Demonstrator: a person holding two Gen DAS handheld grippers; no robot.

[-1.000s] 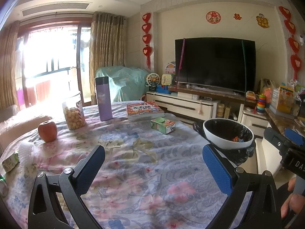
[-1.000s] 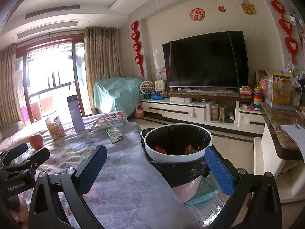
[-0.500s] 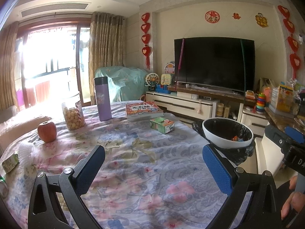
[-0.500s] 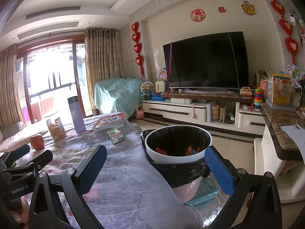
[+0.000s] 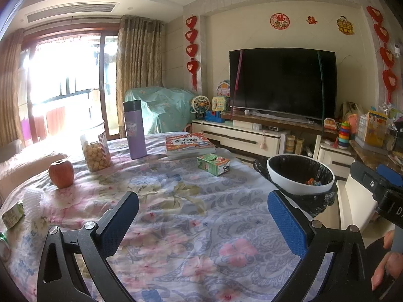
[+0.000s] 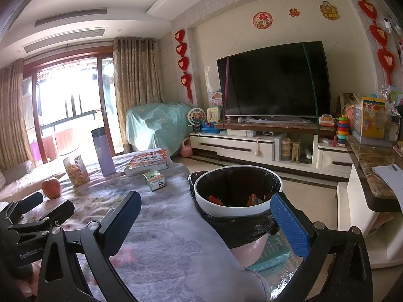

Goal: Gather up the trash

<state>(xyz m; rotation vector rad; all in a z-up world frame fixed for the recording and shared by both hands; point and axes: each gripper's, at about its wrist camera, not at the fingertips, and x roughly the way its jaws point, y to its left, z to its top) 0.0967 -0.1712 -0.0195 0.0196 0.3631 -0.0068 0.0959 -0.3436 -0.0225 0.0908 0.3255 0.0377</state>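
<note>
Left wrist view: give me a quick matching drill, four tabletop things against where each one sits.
Things:
1. apple
2. purple flask
3. green carton
4. trash bin

Places:
A. beside the table's right edge
B. in front of the book stack
C. left of the snack jar
D. between the snack jar and the book stack

Pairs: 1-C, 2-D, 3-B, 4-A

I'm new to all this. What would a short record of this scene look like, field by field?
Place: living room, table under a floral cloth
Left gripper: open, empty, above the cloth
Right gripper: open, empty, near the bin
Bin: white rim, black liner, some scraps inside, beside the table
Likely trash: green carton near the books; another small green carton at the left edge
Other items: apple, snack jar, purple flask, books
</note>
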